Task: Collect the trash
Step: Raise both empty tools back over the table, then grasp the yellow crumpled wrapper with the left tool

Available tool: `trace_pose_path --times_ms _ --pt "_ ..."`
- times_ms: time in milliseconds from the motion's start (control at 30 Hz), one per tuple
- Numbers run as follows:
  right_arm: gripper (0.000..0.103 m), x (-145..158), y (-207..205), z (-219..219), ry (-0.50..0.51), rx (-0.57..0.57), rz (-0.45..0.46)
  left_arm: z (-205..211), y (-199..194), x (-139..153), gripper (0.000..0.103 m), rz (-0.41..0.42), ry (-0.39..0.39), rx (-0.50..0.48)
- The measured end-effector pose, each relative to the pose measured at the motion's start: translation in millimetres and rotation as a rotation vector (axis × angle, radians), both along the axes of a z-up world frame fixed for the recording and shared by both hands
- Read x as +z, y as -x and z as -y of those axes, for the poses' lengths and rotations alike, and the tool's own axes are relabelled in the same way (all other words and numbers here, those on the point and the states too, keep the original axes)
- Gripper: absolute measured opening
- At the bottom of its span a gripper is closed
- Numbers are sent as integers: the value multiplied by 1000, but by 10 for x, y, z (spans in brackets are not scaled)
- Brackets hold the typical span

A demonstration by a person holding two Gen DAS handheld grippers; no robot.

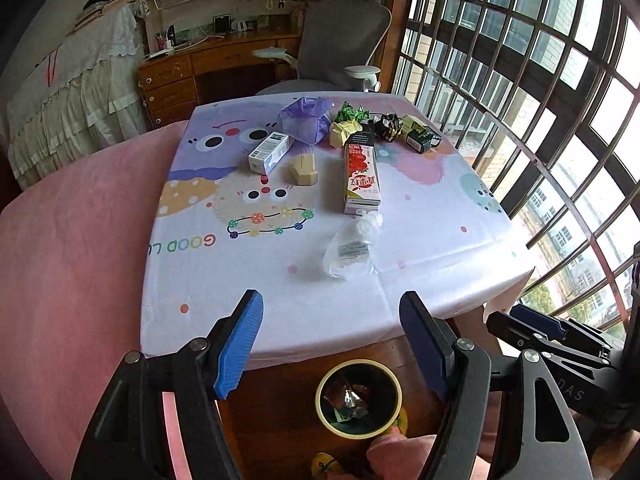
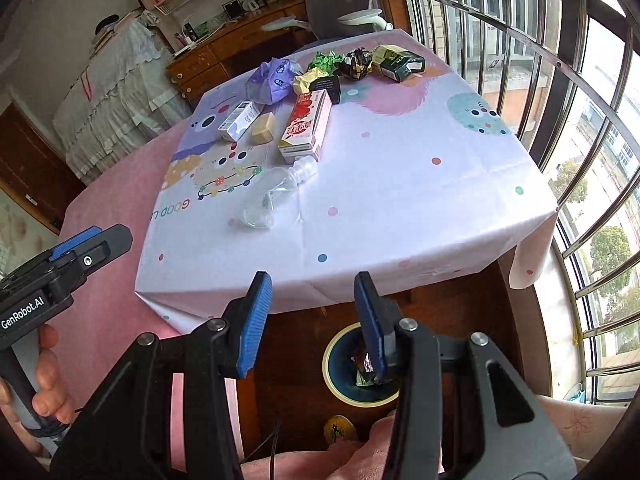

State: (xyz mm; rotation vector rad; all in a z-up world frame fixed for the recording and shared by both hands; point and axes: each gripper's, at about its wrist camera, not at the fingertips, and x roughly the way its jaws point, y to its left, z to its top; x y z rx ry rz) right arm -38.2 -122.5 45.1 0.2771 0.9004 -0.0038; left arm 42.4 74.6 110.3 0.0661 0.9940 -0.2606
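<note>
Trash lies on the cloth-covered table (image 1: 224,304): a crushed clear bottle (image 1: 352,246) nearest, a red carton (image 1: 360,176), a white box (image 1: 269,152), a beige lump (image 1: 303,168), a purple bag (image 1: 306,118), crumpled wrappers (image 1: 387,126) and a green box (image 1: 420,136). My left gripper (image 1: 332,312) is open and empty over the table's near edge. My right gripper (image 2: 312,284) is open and empty too, short of the bottle (image 2: 276,192) and the carton (image 2: 306,124). A yellow-rimmed bin (image 1: 358,398) with wrappers inside stands on the floor below both; the bin (image 2: 344,364) is partly hidden behind a finger.
A pink-covered surface (image 1: 80,260) borders the table on the left. Barred windows (image 1: 540,100) run along the right. A desk (image 1: 224,64) and a grey chair (image 1: 340,40) stand behind the table. A person's hand (image 2: 44,380) holds the left gripper's handle.
</note>
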Motion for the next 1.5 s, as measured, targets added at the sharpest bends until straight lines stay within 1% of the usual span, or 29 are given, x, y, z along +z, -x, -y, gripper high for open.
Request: trace_pose_path --times_ms 100,200,267,367,500,533,633,700,767,800,867,967,1133,1267,1400,1433,1467,1500 --pt "40 64 -280 126 -7 -4 10 51 -262 -51 67 -23 10 5" --pt "40 127 -664 289 -11 7 14 139 -606 -84 67 -28 7 21" --pt "41 169 -965 417 -16 21 17 227 -911 -106 67 -30 11 33" --pt "43 215 -1525 655 -39 53 20 420 -1412 -132 67 -33 11 54" --pt "47 241 -2322 996 -62 91 -5 768 -2152 -207 65 -45 -26 82" --pt "47 241 -2522 1079 -77 103 -13 870 -2357 -238 63 -52 -38 81" --pt "48 186 -3091 1267 -93 156 -36 1155 -2928 -401 57 -80 -77 69" --pt "48 94 -3466 1347 -90 199 -63 1335 -3284 -542 54 -101 -112 64" --pt "48 -43 -3760 1383 -101 228 -88 1478 -3609 -697 49 -132 -138 62" --pt "48 -105 -3882 1412 -113 244 -99 1537 -3770 -778 48 -150 -144 61" --pt "48 -239 -4084 1455 -133 270 -118 1624 -4041 -935 47 -181 -149 63" --pt "48 -441 -4310 1507 -152 299 -149 1688 -4306 -1186 46 -225 -156 60" --pt "48 -695 -4485 1512 -175 349 -185 1713 -4622 -1572 46 -316 -173 58" --pt "48 -843 -4625 1488 -194 379 -205 1722 -4809 -1766 46 -327 -213 40" --pt "48 -943 -4749 1387 -173 415 -210 1702 -4967 -1890 46 -342 -217 25" --pt "48 -967 -4787 1342 -166 423 -209 1694 -4998 -1917 43 -345 -218 19" --pt "48 -985 -4807 1307 -158 428 -208 1682 -5024 -1957 33 -363 -209 11" --pt "48 -1008 -4841 1282 -156 431 -208 1668 -5039 -1986 33 -373 -202 9"
